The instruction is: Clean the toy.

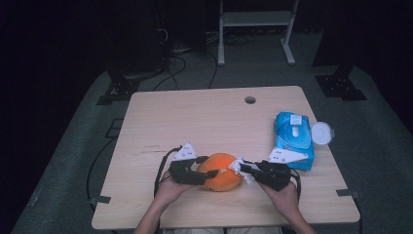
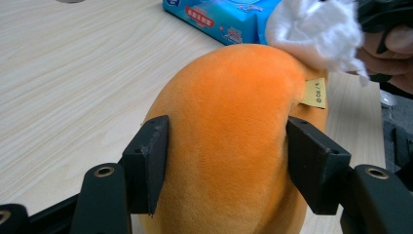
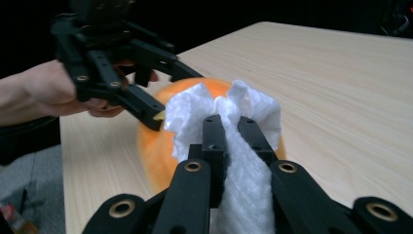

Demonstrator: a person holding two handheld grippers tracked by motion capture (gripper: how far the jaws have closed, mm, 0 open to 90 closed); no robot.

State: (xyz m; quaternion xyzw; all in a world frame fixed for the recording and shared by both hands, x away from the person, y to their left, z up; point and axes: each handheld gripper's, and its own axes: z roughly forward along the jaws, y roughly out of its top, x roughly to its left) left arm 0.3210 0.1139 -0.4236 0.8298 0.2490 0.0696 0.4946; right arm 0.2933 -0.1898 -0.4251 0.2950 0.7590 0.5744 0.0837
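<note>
- The left gripper has its jaws closed in on the orange plush toy — in the left gripper view one black pad presses each flank of the toy, which fills the gap between them.
- A small yellow tag sticks out of the toy just beyond the right-hand pad.
- The right gripper has its jaws pinched tight on a white wipe; the crumpled cloth bunches out past the jaw tips and hangs down between the arms.
- That wipe touches the top of the toy — just ahead of the right jaws, on the side facing away from the left jaws.
- The toy rests on the wooden table, between the two grippers.
- A blue wipes pack lies beyond the right gripper.
</note>
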